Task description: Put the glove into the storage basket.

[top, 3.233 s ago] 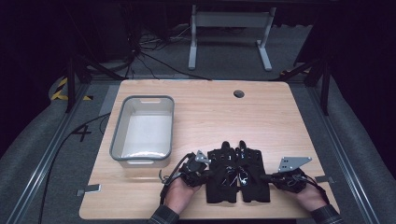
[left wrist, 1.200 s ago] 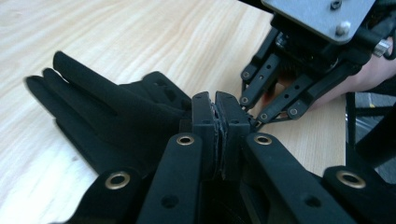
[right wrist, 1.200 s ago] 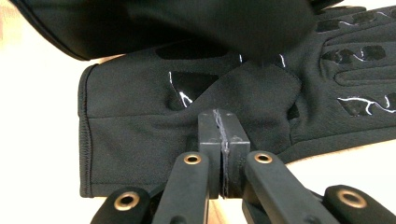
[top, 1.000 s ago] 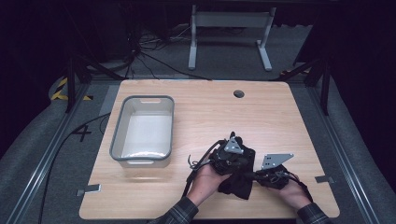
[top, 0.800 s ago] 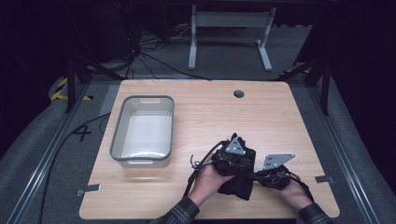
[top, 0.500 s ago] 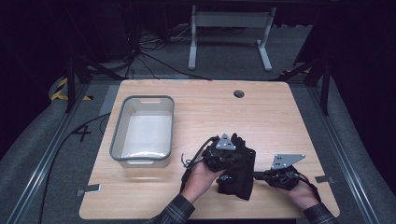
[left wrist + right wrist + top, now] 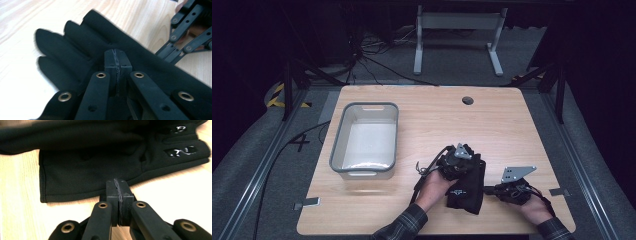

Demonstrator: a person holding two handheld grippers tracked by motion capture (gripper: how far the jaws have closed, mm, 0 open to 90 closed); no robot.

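Lying on the light wooden table (image 7: 512, 125), the soft black fabric glove (image 7: 468, 190) sits near the front edge, well apart from the grey plastic tub (image 7: 365, 141). The left gripper (image 7: 117, 62) rests on top of the glove, its jaws pressed together. The right gripper (image 7: 119, 192) sits just beside the glove's cuff, jaws together too, holding nothing.

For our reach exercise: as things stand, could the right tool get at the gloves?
Probably yes. The right tool, jaws shut, sits just off the gloves' cuff edge with bare table between; it would have to open first.
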